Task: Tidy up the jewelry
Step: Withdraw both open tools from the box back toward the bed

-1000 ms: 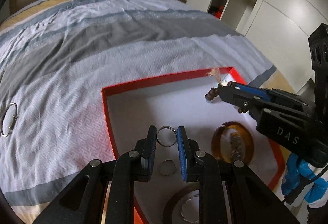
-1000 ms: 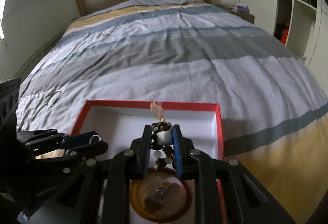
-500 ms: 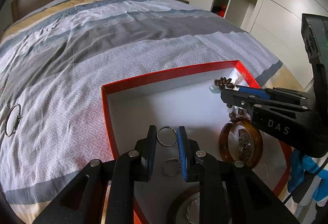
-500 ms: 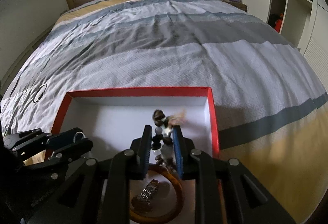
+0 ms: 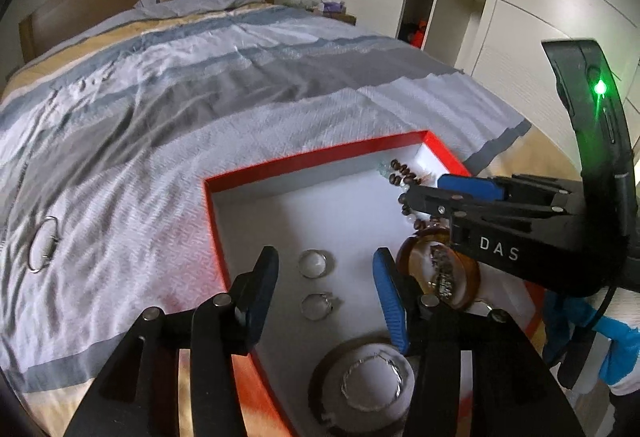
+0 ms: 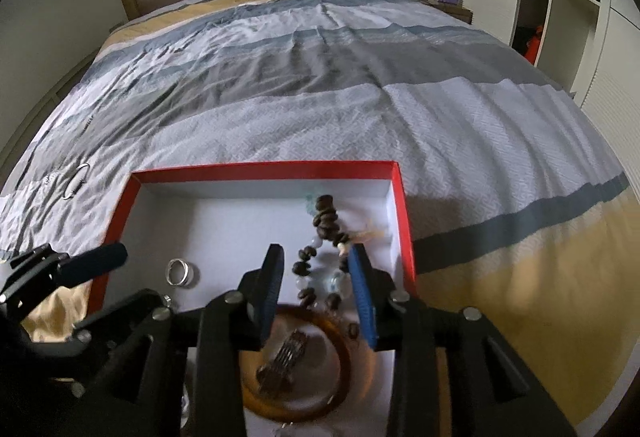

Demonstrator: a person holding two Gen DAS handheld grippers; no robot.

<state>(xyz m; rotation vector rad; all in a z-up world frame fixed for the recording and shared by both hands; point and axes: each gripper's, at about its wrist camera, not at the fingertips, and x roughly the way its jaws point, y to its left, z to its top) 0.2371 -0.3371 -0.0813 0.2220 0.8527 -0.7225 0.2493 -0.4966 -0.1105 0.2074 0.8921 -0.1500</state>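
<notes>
Both claws have let go since a second ago: the left gripper (image 5: 324,285), which was pinching a silver ring, now stands spread wide, and the right gripper (image 6: 318,289), which was clamped on the bead bracelet, has parted too. Landmark for everything is the red box (image 5: 304,159) on the bed.

Nearest the left claw, inside the box, a dark bangle (image 5: 320,373) encircles a thin silver hoop. Just beyond lie two rings: one ring (image 5: 316,305) and, slightly farther, the released ring (image 5: 313,263), flat on the white floor between the fingers. Toward the box's right side an amber bangle (image 5: 472,279) surrounds a metal watch band (image 5: 440,271). Farther in, near the far right corner, the bead bracelet (image 6: 326,237) lies loose and free of the pads.

Outside the box, well off to its left on the bedspread, one silver hoop (image 5: 42,249) remains; it looks like the next piece to fetch.
</notes>
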